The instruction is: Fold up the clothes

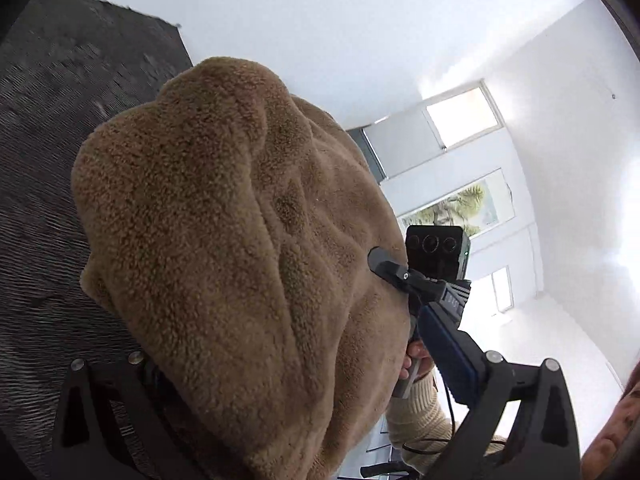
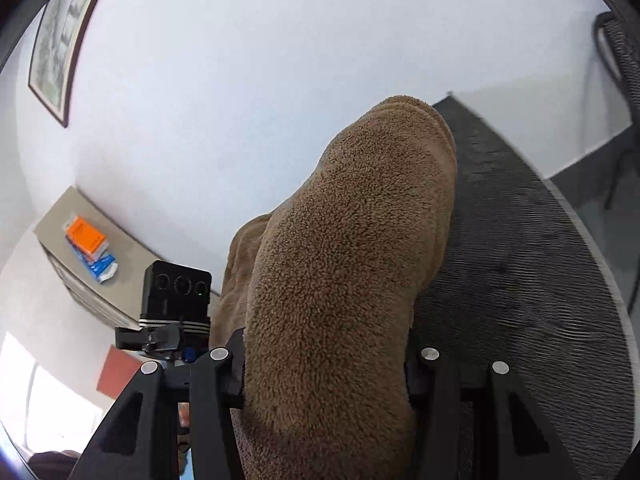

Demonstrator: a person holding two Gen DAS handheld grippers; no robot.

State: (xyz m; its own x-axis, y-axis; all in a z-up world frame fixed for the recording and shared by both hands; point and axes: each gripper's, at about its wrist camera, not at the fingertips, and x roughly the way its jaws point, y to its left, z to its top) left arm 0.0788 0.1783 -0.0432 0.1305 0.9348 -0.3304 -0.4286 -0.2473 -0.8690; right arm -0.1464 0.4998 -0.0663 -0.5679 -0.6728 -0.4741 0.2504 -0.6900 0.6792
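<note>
A brown fleece garment hangs bunched in front of both cameras, above a dark grey ribbed table cover. In the left wrist view it fills the middle and hides my left gripper's fingertips; the black jaw arms stand at either side of it. My right gripper bites the garment's right edge there. In the right wrist view the garment runs up between the right gripper's jaw arms, which are closed onto it. The left gripper's body shows beside the cloth at the left.
The dark table cover lies to the right in the right wrist view. A white wall with a framed picture is behind. A shelf with orange and blue packets is at the left. Windows are at the right.
</note>
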